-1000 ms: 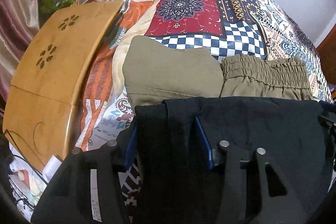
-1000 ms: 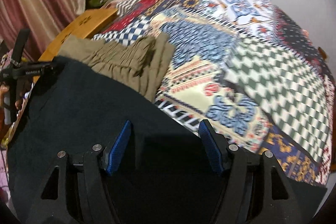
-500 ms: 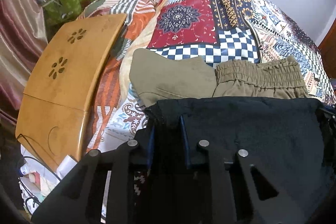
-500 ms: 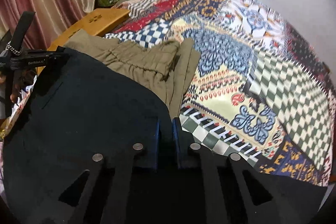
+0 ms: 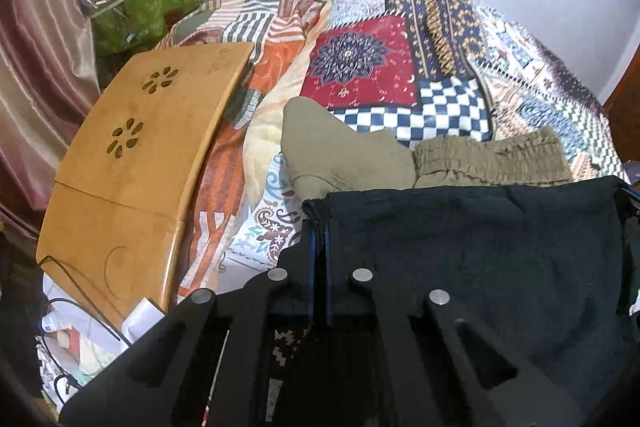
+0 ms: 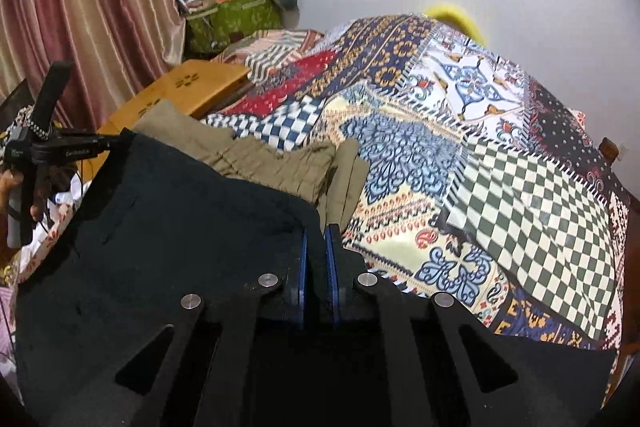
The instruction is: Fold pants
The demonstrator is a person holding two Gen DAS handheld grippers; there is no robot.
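Note:
Black pants stretch between my two grippers above the patchwork bed. My left gripper is shut on the left corner of their top edge. My right gripper is shut on the right corner of that edge, and the black pants spread leftward from it. The left gripper also shows far left in the right wrist view, with a hand on its handle. Folded olive pants with an elastic waistband lie on the bed just beyond the black edge, olive pants showing behind the cloth.
A patchwork quilt covers the bed. A wooden lap table lies at the bed's left side, with cables and papers below it. A green box and clutter stand by the curtain. White wall behind.
Both grippers went from open to shut, pinching the top edge of the black pants, and both rose a little so the edge lifted off the bed.

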